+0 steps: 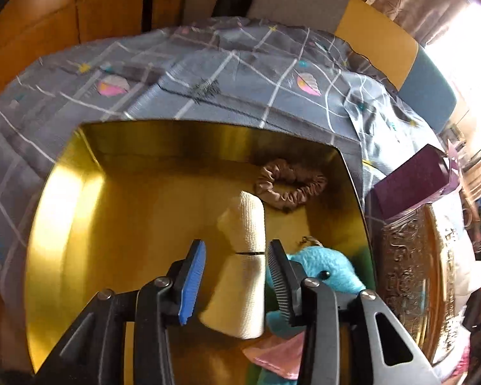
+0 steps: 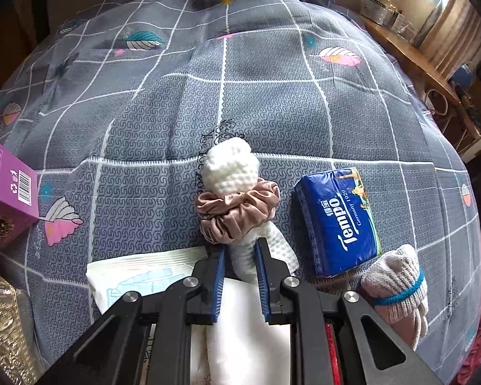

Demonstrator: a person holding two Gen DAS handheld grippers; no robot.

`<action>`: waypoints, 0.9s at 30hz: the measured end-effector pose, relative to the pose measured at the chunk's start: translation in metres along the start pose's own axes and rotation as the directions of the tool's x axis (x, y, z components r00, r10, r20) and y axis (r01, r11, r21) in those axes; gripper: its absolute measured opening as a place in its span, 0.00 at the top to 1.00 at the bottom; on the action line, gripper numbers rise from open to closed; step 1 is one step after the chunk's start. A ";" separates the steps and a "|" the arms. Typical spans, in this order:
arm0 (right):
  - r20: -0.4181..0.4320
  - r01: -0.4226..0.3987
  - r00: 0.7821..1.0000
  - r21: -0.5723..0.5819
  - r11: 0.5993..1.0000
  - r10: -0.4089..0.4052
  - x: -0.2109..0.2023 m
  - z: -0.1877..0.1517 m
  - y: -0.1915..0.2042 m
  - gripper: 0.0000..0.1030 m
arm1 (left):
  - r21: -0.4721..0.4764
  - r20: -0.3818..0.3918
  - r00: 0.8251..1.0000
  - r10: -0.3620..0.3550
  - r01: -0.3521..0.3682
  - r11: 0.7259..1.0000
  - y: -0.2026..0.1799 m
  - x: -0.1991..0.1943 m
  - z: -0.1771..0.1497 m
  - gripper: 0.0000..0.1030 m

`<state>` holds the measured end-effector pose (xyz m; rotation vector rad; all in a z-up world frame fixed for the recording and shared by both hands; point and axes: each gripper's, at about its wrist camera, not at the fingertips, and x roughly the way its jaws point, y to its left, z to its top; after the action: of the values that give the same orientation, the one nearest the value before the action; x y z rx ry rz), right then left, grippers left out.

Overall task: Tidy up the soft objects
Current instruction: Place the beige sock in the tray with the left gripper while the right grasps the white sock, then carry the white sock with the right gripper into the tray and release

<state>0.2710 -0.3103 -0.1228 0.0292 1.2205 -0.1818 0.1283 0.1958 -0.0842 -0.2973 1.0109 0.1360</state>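
The left gripper [image 1: 235,258] hangs over the gold box [image 1: 64,211], its jaws apart with a cream rolled cloth [image 1: 240,272] standing between them. The blue pad on the left is clear of the roll; the black finger on the right sits just beside it, and I cannot tell whether it touches. I judge the roll as released, or nearly so, inside the box. Around it in the box lie a blue plush toy [image 1: 324,266] to the right, a brown scrunchie [image 1: 290,184] toward the far right corner, and a pink cloth [image 1: 272,353] at the near edge. So part of the sorting looks done.

The right gripper [image 2: 239,256] is down on the grey patterned bedspread [image 2: 144,128], its jaws drawn close and clamped on the near end of a white waffle cloth roll [image 2: 231,166], which wears a pink-brown satin scrunchie [image 2: 237,208] around its middle. This piece looks next for the box.

Not yet collected, by my reading: a blue tissue pack [image 2: 340,221] just right of the roll, a knitted roll with a blue band [image 2: 397,285] at the near right, and a flat white packet [image 2: 138,279] under the gripper to the left. A purple carton [image 2: 6,189] stands at the left edge. Roughly half the job seems left.
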 end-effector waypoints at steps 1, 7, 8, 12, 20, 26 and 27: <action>0.004 -0.002 1.000 0.002 1.000 0.002 -0.002 0.000 0.000 0.85 | 0.020 0.021 1.000 0.006 -0.006 1.000 -0.002 -0.006 -0.002 0.61; 0.064 -0.110 0.992 0.012 0.994 0.109 -0.033 0.008 0.002 0.86 | 0.058 0.114 0.993 0.028 -0.034 0.998 -0.008 -0.037 -0.010 0.61; 0.070 -0.129 0.989 0.008 0.992 0.128 -0.038 0.010 0.003 0.86 | 0.061 0.118 0.993 0.024 -0.032 0.998 -0.007 -0.042 -0.012 0.61; 0.084 -0.193 0.978 -0.012 0.981 0.193 -0.059 0.018 0.018 0.86 | 0.080 0.126 0.992 0.006 -0.017 0.997 -0.010 -0.053 -0.022 0.61; 0.144 -0.287 0.942 -0.117 0.951 0.302 -0.120 0.033 0.067 0.86 | 0.147 0.148 0.989 -0.017 -0.005 0.989 -0.021 -0.072 -0.047 0.61; 0.214 -0.363 0.878 -0.285 0.887 0.428 -0.183 0.022 0.126 0.86 | 0.151 0.180 0.984 -0.006 -0.021 0.988 -0.021 -0.087 -0.057 0.61; 0.219 -0.371 0.867 -0.316 0.873 0.447 -0.193 0.018 0.137 0.86 | 0.153 0.189 0.982 -0.001 -0.028 0.988 -0.021 -0.090 -0.059 0.61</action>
<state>0.2447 -0.1539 0.0535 0.0305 0.9127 0.3472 0.0383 0.1600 -0.0334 -0.1323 0.8300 0.0952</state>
